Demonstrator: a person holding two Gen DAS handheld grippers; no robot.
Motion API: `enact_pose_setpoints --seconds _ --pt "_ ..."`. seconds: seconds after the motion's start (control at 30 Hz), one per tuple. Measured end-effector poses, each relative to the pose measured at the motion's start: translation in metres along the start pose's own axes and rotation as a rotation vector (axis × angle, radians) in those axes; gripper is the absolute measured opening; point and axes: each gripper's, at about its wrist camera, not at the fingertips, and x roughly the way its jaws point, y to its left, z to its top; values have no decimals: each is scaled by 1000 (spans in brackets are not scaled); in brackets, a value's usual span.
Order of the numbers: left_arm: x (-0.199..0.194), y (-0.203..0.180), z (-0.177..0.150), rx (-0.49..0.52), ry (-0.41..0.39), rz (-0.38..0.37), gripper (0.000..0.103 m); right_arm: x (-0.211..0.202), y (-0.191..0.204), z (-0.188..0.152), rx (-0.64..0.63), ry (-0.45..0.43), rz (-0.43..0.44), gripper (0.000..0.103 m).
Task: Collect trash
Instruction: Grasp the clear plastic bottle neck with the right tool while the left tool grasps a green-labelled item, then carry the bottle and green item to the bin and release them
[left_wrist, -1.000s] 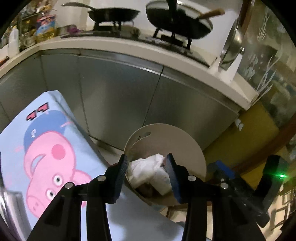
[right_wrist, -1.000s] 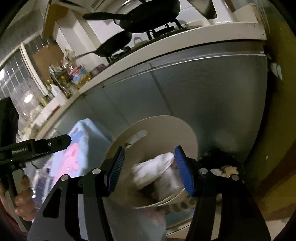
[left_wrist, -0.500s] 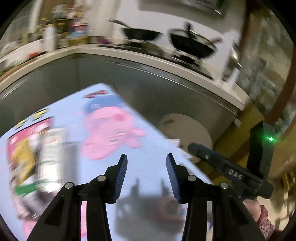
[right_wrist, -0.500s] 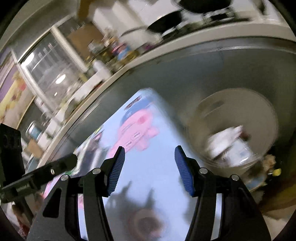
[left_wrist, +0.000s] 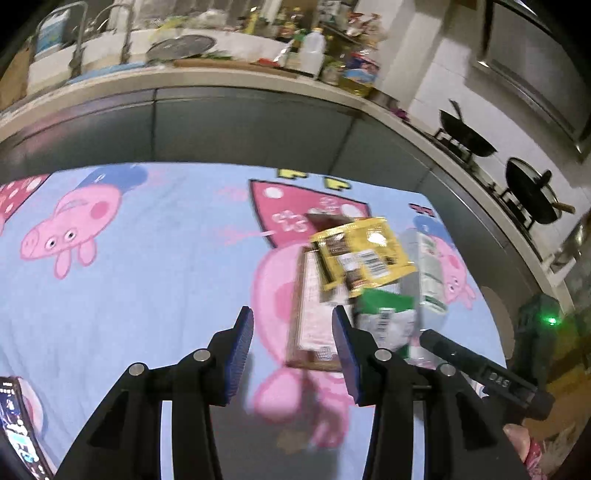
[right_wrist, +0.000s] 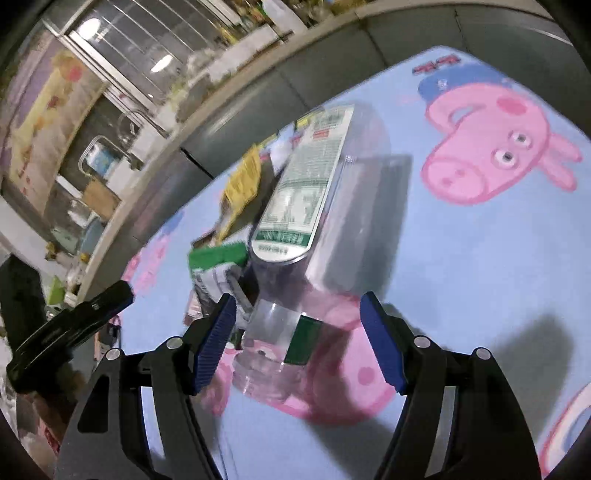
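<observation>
Change since earlier: both views have been swung away from the white bin toward the cartoon-pig cloth (left_wrist: 147, 266) on the desk, where the trash is now seen.
Left hand-held gripper (left_wrist: 291, 350): released, nothing held; a brown flat packet (left_wrist: 310, 317) is seen past its fingertips.
Right hand-held gripper (right_wrist: 299, 332): jaws opening, unclenched; the neck of a clear plastic bottle (right_wrist: 317, 206) lies between them, ungripped.
Trash pile: a yellow wrapper (left_wrist: 364, 254) and a green-and-white wrapper (left_wrist: 386, 314) are heaped beside the bottle.
</observation>
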Motion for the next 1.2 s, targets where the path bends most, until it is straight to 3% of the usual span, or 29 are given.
enact_pose_setpoints --seconds 0.1,0.2,0.27,0.53,0.57,0.67,0.77,1.0,1.2 --pt "1 7 3 -9 0 -25 44 3 -5 -4 32 9 12 40" --pt "5 -4 6 34 -1 -53 45 -21 -17 -8 58 -90 -73 40" --pt "12 -16 5 85 7 -77 52 -34 -19 -12 53 -125 -130 40" --pt "59 -66 7 261 61 -160 55 -39 -33 -13 23 -104 -182 43" --pt "63 -71 7 282 63 -165 53 -38 -35 -14 25 -102 -182 43" --pt "71 -84 1 347 86 -181 22 -37 -40 -17 24 -89 -159 40" --pt "60 -89 -6 372 77 -205 1 -41 -41 -21 15 -100 -131 39" --pt "13 -87 -30 328 31 -242 1 -72 -64 -29 105 -165 -42 39" --pt "-15 -105 -22 313 -12 -291 1 -103 -89 -36 170 -218 12 39"
